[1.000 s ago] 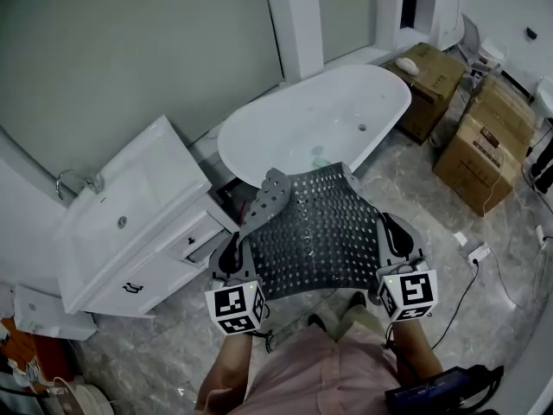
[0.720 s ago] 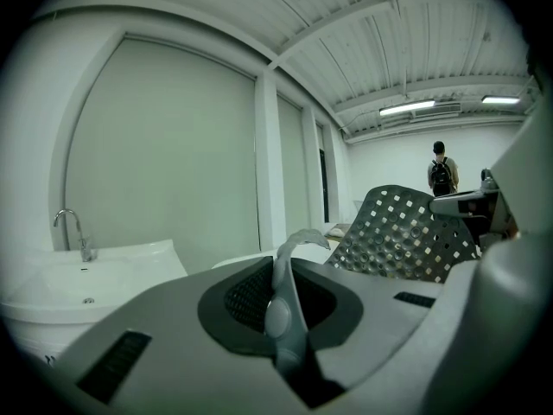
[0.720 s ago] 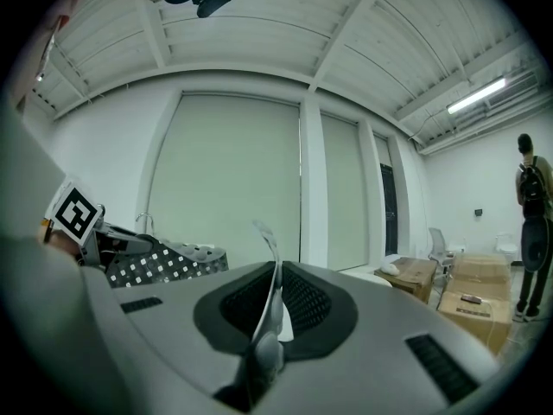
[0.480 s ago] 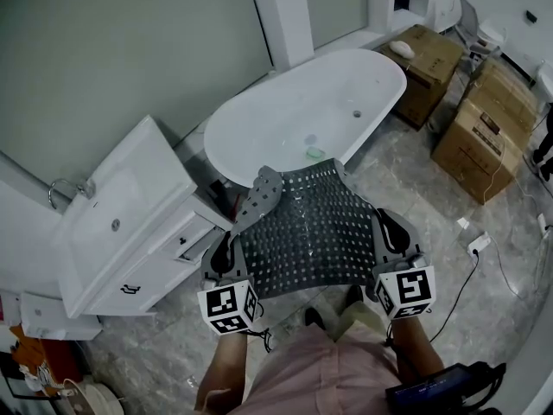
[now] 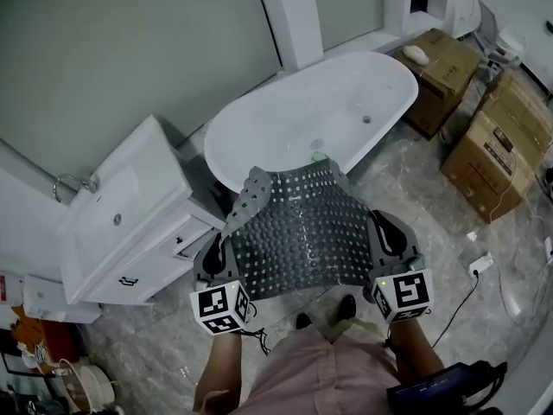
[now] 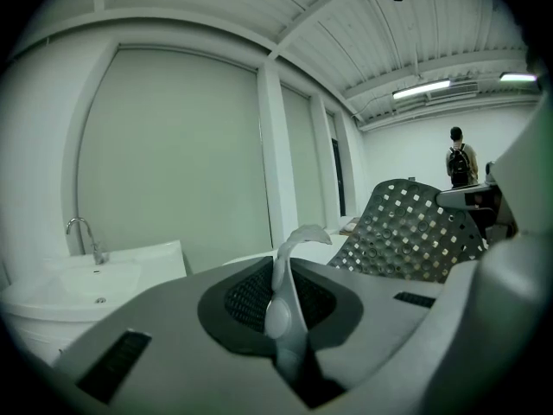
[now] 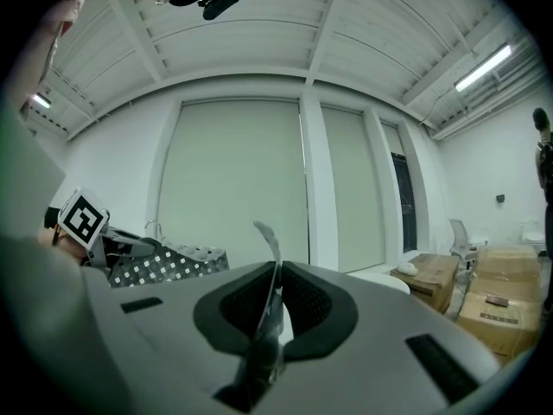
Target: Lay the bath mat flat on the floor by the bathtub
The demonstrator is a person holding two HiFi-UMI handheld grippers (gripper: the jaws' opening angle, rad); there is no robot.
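A grey perforated bath mat hangs spread in the air between my two grippers, in front of the white bathtub. My left gripper is shut on the mat's near left edge, and the mat's far left corner curls upward. My right gripper is shut on the near right edge. In the left gripper view the pinched mat edge stands between the jaws, with the mat stretching right. In the right gripper view the thin mat edge is clamped, and the mat shows at left.
A white sink cabinet with drawers stands to the left. Cardboard boxes are stacked at the right, with a power strip and cable on the marble floor. The person's feet are below the mat. A person stands far off.
The mat and both grippers have shifted slightly toward me and to the left. The view has moved, so the tub sits a little further right. Both grips are unchanged.
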